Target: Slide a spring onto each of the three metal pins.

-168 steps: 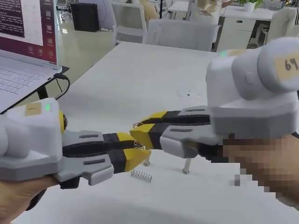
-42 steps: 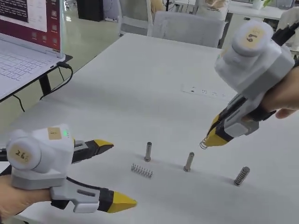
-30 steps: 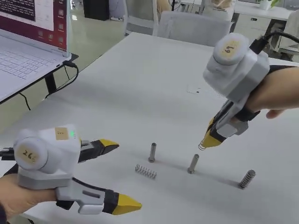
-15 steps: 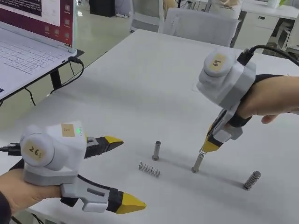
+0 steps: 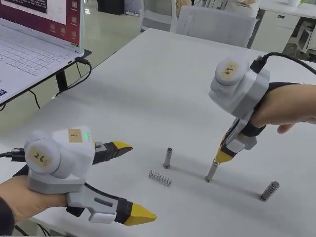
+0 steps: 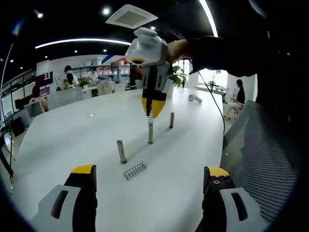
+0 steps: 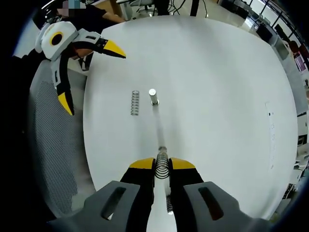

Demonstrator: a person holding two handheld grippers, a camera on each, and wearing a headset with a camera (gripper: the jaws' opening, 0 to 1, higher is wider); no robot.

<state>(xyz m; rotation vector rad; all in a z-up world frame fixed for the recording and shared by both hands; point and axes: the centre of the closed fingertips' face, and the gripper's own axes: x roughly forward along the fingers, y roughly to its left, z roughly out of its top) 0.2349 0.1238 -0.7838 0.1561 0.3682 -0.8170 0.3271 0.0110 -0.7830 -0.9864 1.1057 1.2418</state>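
The right gripper (image 5: 220,157) pinches a spring (image 7: 162,168) upright at its tips, straight above the middle pin (image 5: 211,172) and in line with it, its lower end at the pin's top. The left gripper (image 5: 134,181) gapes wide, nearer the loose spring (image 5: 160,177) lying flat by the left pin (image 5: 168,157).
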